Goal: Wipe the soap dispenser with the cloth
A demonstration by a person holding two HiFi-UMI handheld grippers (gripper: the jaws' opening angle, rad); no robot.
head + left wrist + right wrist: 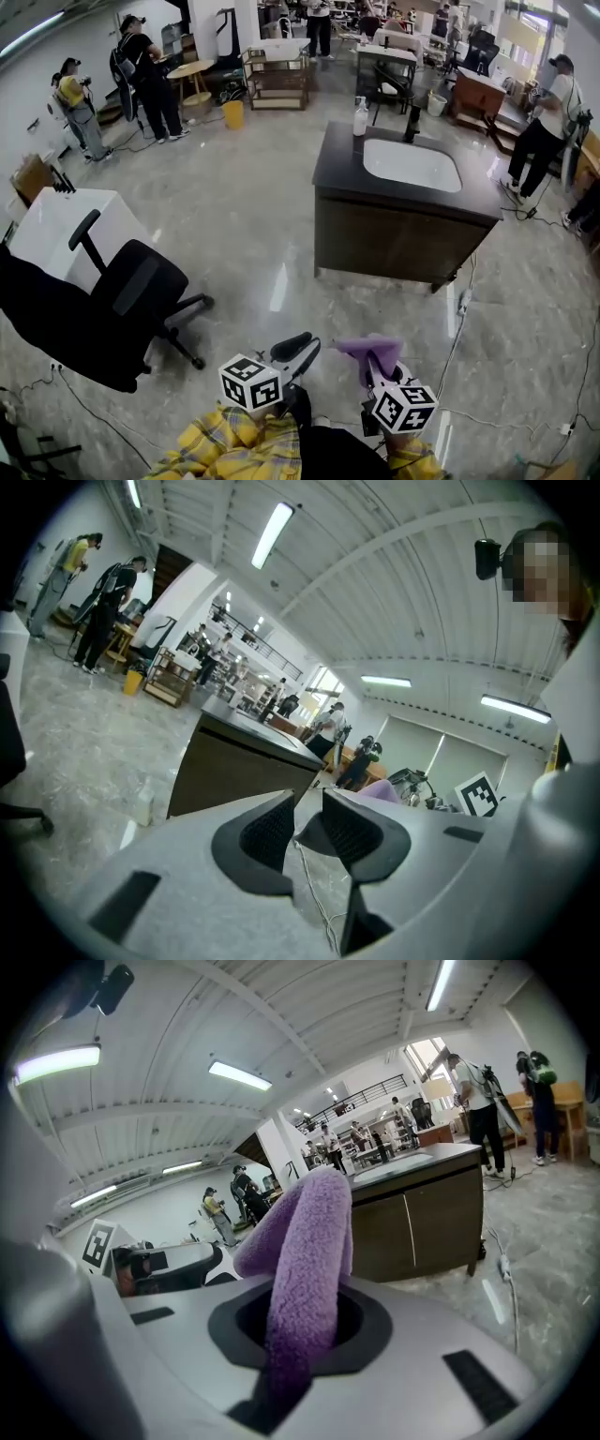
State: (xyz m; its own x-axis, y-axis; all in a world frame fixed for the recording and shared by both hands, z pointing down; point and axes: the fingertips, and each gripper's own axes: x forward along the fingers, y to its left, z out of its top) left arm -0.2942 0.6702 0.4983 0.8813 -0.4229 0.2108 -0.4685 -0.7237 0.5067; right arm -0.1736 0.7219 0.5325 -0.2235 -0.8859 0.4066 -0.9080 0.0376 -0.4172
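A dark cabinet with a dark countertop [337,159] stands on the pale, glossy stone floor [253,216]. A white basin [411,164] is sunk into the countertop and takes up most of its middle and right part. A soap dispenser [361,118] stands upright at the far left corner, and a dark tap [412,123] rises at the far edge behind the basin. On the floor, a black office chair [103,309] stands well apart to the left, and a cable [459,328] trails from the cabinet's near right corner.

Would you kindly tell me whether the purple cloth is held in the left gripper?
No, the purple cloth is clamped in the right gripper, while the left gripper has its jaws apart with nothing between them.
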